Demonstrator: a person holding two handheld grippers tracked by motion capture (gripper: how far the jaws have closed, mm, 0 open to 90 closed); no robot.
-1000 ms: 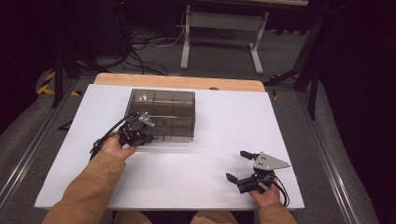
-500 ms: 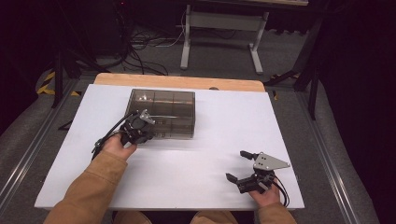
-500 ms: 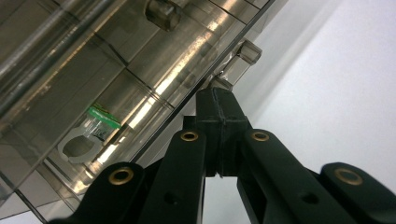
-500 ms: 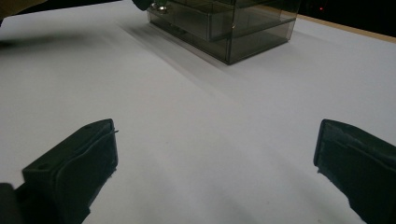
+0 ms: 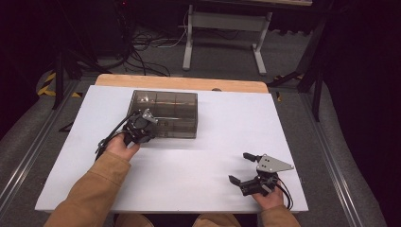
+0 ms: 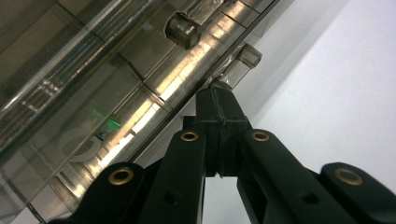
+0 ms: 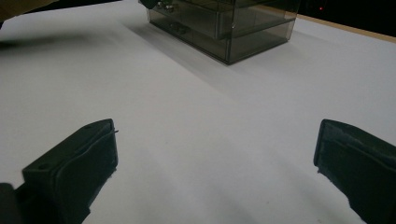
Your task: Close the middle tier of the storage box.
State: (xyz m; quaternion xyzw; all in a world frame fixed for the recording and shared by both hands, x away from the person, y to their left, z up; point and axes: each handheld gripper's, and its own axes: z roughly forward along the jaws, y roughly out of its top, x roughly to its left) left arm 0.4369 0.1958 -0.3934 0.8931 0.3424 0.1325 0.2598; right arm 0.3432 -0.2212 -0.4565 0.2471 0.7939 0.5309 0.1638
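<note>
Covering most of the table is a white sheet, with a strip of bare wood along the far edge. On it, left of centre and toward the far side, sits the smoky clear box, divided inside into compartments. From the near left, a forearm in a tan sleeve angles up and rightward, the left hand ending at the box's near left corner. The left gripper has its jaws pressed together, tip against the box's edge beside a small clear latch; whether anything is pinched between them I can't tell. At the near right, well apart from the box, the right hand rests low by the table edge. The right gripper points left across the sheet, jaws spread wide with nothing between them.
</note>
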